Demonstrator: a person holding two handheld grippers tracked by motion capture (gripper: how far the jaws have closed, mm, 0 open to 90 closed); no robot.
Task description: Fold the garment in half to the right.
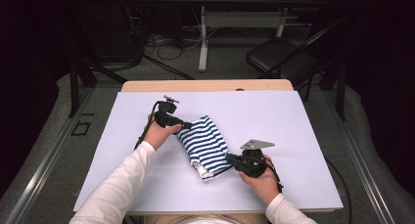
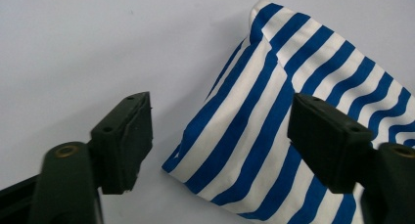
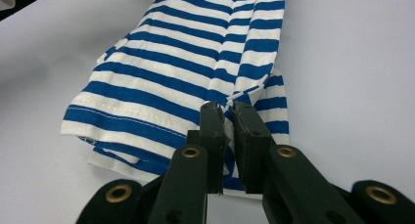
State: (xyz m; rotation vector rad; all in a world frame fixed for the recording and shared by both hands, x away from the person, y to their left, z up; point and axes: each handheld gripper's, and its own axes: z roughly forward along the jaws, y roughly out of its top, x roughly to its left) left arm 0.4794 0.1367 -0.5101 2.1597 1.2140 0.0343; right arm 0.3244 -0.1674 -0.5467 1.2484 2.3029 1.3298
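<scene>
One folded striped cloth (image 1: 206,146) lies near the middle of the white board (image 1: 303,121), its long axis slanting from far left to near right in the high view. We see blue and white stripes running across it, a stitched hem along the near edge (image 3: 122,114) and layered folds under that hem. Our right gripper (image 1: 234,160) pinches the cloth at its near right edge: in the right gripper view the jaws stand pressed together with a ridge of fabric caught between them. Our left gripper (image 1: 185,124) sits at the far left corner of the cloth; in the left gripper view its jaws stand spread, one over bare board, the other over the stripes, with the corner (image 2: 171,166) between them and neither pad pressing on it. Around the cloth the board is bare on every side, with wide room to the right and to the far edge, and a narrower strip toward us. Beyond the board we see a wooden table edge (image 1: 205,85), then floor with cables (image 1: 166,45) and a chair (image 1: 281,57).
</scene>
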